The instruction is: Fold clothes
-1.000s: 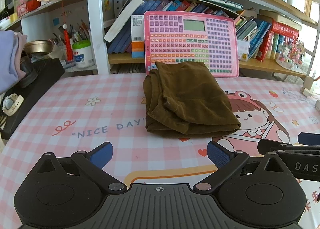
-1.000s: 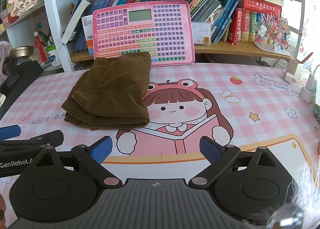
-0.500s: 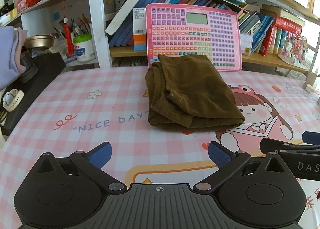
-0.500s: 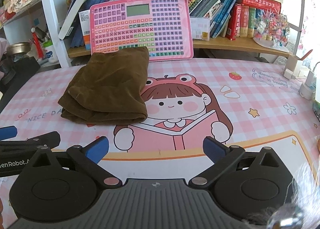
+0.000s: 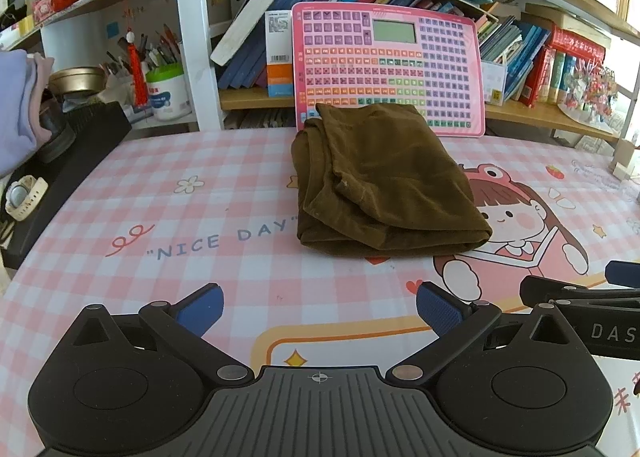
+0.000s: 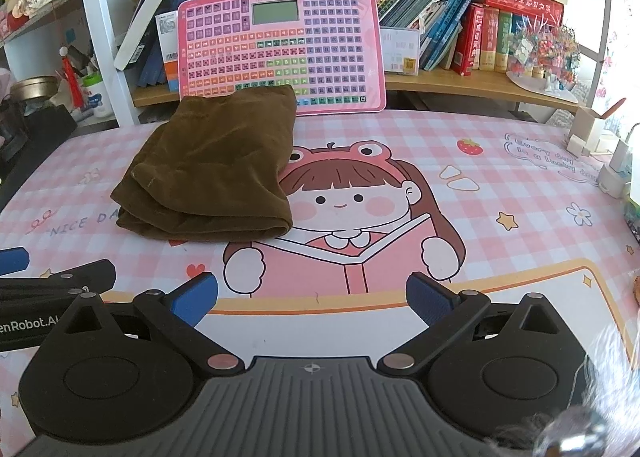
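Comparing with a second earlier: right gripper (image 6: 312, 299) jaws spread slightly wider; left gripper (image 5: 320, 307) jaws released, both empty. Brown garment (image 5: 380, 181) lay folded at 12 o'clock on bench (image 5: 224, 193); fold likely done.

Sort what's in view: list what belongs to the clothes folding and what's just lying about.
Belongs to the job:
- brown folded garment, lying on the pink checked table mat
- left gripper, open, holding nothing
- right gripper, open, holding nothing

Just lying about:
- pink learning keyboard propped against the shelf
- books
- pen pot
- wristwatch
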Demonstrator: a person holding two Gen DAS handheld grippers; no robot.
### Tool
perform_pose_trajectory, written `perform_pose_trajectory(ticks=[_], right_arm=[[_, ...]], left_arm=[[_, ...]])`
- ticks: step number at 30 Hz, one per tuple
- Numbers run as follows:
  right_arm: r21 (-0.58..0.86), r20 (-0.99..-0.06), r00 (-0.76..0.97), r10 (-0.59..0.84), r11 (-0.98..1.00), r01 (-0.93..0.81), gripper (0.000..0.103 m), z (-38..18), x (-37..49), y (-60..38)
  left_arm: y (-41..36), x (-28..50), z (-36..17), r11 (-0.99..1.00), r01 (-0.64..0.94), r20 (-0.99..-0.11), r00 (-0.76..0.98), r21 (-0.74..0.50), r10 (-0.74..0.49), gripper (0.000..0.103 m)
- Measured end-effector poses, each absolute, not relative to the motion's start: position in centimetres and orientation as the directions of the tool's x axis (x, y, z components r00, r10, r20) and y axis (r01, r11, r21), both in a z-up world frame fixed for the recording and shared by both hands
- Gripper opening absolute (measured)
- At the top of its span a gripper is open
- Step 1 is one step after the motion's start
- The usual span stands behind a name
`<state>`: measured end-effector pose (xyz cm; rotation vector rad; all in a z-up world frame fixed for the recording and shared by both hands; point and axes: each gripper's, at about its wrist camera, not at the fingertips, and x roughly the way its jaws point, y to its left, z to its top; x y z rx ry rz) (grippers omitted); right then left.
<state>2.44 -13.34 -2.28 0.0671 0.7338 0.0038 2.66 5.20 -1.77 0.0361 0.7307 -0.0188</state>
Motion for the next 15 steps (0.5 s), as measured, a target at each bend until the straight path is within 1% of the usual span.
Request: perform_pose_trajectory(ticks=[15], right_arm=[[0.059, -0.674, 0.738, 0.025, 0.998, 0.020, 0.102, -2.40, 2.67, -13.38]], left_arm=[[5.20, 2.84, -1.85, 0.999, 0.032, -0.674, 0.738, 0.020, -0.010, 0.103]])
